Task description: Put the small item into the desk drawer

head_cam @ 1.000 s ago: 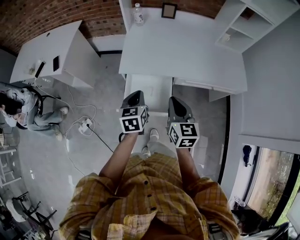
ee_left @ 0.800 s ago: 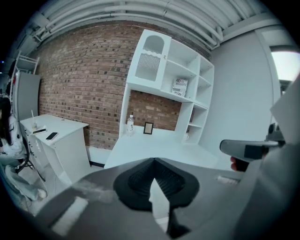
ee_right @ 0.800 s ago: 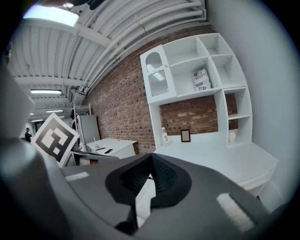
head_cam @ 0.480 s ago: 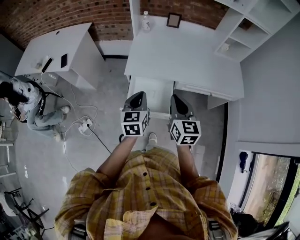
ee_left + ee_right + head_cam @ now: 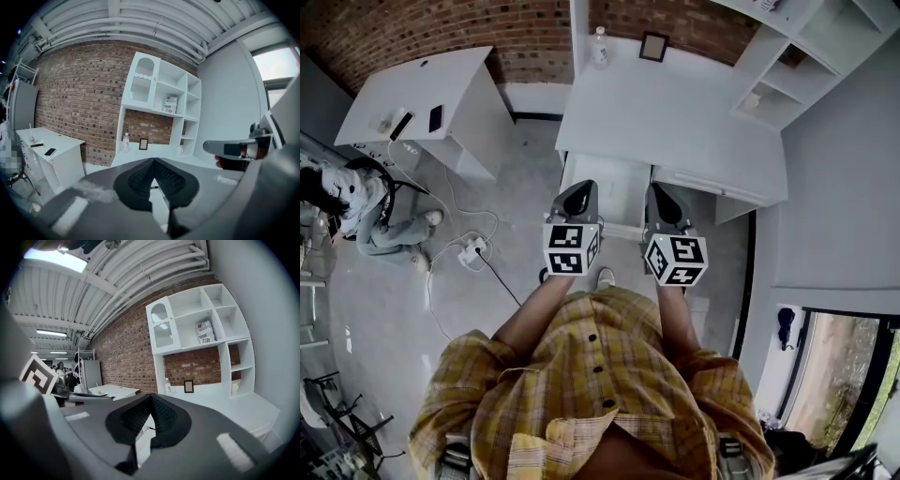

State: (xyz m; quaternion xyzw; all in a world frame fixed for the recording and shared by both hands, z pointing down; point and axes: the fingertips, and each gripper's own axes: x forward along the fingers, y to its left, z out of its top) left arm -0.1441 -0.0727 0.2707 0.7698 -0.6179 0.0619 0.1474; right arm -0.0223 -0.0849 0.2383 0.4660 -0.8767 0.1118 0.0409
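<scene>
The white desk (image 5: 675,112) stands ahead of me, with its drawer (image 5: 605,187) pulled out at the front left. My left gripper (image 5: 575,197) hovers over the drawer's near edge, jaws shut with nothing between them. My right gripper (image 5: 661,201) hangs beside it, just right of the drawer, also shut and empty. In the left gripper view the pads (image 5: 140,176) meet at the tip and the drawer (image 5: 158,199) shows below them. A bottle (image 5: 599,47) and a small picture frame (image 5: 653,45) stand at the desk's back. A small white object (image 5: 753,94) sits in the shelf unit.
A white shelf unit (image 5: 787,56) rises at the desk's right. A second white desk (image 5: 422,94) with phones on it stands at the left. A person (image 5: 356,202) sits by it. A power strip (image 5: 472,251) and cables lie on the grey floor.
The desk and drawer have drawn nearer in the head view, and both grippers have edged forward toward the drawer. Their jaws stayed shut.
</scene>
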